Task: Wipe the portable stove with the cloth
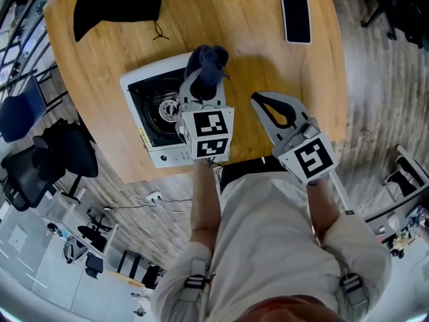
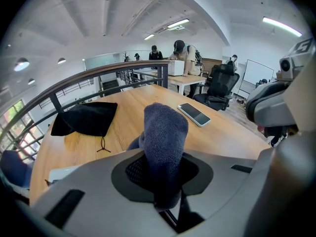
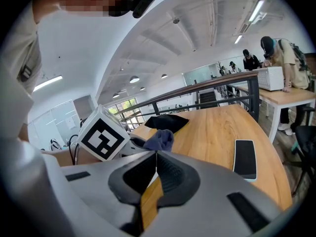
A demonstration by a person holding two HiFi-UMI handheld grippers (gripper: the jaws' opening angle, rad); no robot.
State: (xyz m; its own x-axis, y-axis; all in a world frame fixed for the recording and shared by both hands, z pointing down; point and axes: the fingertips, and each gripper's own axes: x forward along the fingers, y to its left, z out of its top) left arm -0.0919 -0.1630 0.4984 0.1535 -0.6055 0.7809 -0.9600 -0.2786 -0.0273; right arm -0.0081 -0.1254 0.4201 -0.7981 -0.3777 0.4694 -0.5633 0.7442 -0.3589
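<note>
Cloth [image 1: 208, 59] pinched in left hand-held gripper [image 1: 201, 80] over portable stove [image 1: 145, 116]; right hand-held gripper [image 1: 256, 98] (jaws together, empty) beside stove.

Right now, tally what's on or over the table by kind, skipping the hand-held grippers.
portable stove: 1
cloth: 1
black drawstring bag: 1
phone: 1
Total: 4

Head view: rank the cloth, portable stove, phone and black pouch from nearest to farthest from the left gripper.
1. The cloth: clamped in the left gripper.
2. The portable stove: beneath it, slightly left.
3. The phone, far right, and the black pouch, far left: too close to call.
</note>
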